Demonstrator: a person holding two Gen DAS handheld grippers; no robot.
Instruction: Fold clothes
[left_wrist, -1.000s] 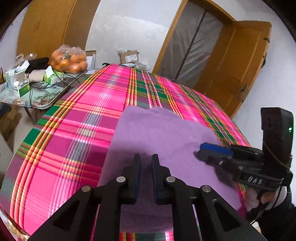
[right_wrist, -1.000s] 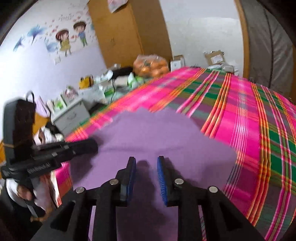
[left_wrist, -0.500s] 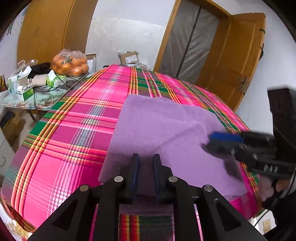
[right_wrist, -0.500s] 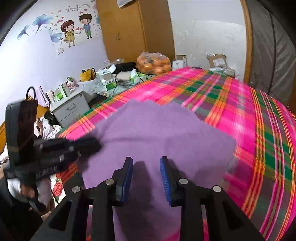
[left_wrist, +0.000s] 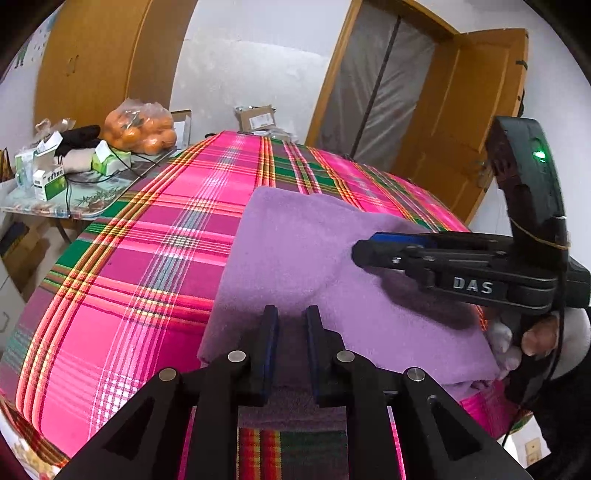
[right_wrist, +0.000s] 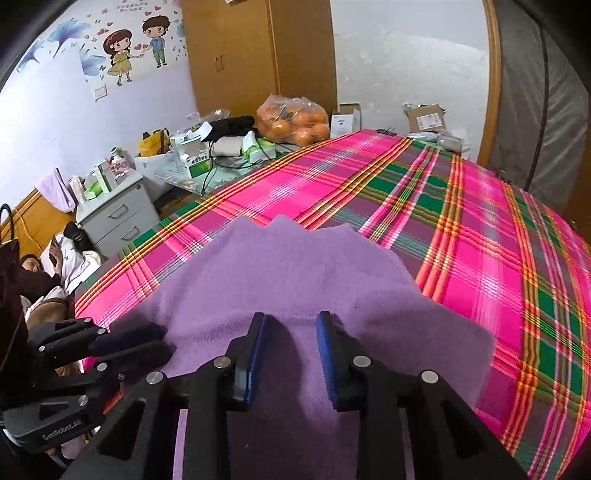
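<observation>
- Far left, a cluttered glass-topped side desk (left_wrist: 92, 199) carries small green-and-white boxes (left_wrist: 48, 181) and a clear plastic bag of oranges (left_wrist: 140, 129).
- A pink, green and yellow plaid sheet (left_wrist: 147, 236) covers the bed beside it.
- A soft purple fleece garment (left_wrist: 295, 243) lies flat on the plaid sheet at the near edge; its long axis runs away from the near edge toward the door, the far end notched with jagged corners (right_wrist: 284, 225).
- The left claw (left_wrist: 290, 347) hovers over the garment's near hem, its blue-padded fingers (left_wrist: 267, 332) slightly apart with nothing between them.
- The right claw (right_wrist: 290, 354) hangs over the garment's right part, jaws parted and empty; a hand (left_wrist: 535, 336) grips its handle at the bed's right edge.
</observation>
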